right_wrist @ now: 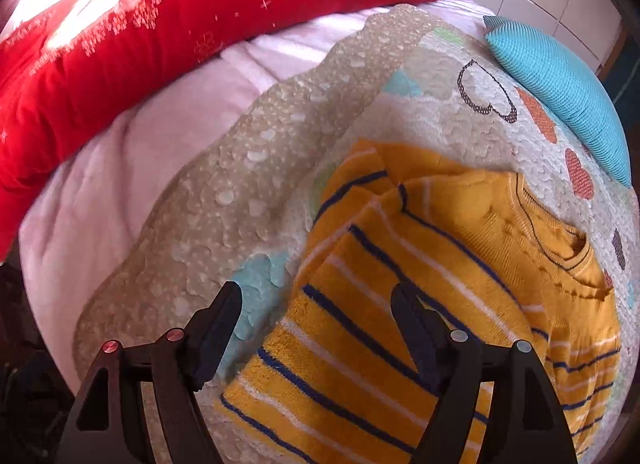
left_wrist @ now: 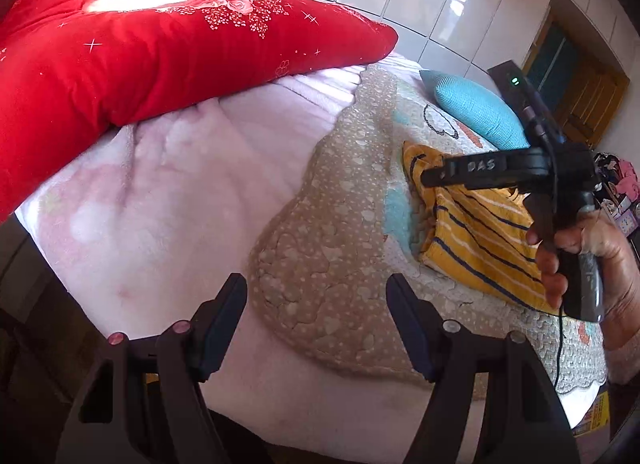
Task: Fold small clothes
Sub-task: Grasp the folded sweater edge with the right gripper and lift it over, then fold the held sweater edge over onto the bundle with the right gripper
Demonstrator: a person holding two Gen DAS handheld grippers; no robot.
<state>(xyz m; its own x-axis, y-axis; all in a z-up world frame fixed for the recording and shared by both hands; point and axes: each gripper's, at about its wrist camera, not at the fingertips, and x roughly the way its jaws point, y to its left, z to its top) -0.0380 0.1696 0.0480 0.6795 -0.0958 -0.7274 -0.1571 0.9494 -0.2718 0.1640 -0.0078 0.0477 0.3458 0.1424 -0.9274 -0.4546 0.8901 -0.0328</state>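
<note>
Spread fingers of the right gripper [right_wrist: 316,328] are held empty over the yellow striped sweater [right_wrist: 400,284], which is laid partly folded on the quilted heart-print mat [right_wrist: 240,192]. Left gripper [left_wrist: 316,322] is likewise spread and empty, apart over the pink blanket [left_wrist: 160,192]. Hem corners are probably best pinched and carried evenly toward the collar.

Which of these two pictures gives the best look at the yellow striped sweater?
The right wrist view: the yellow striped sweater fills it, neckline visible. In the left wrist view it lies far right, partly hidden behind the right claw.
</note>
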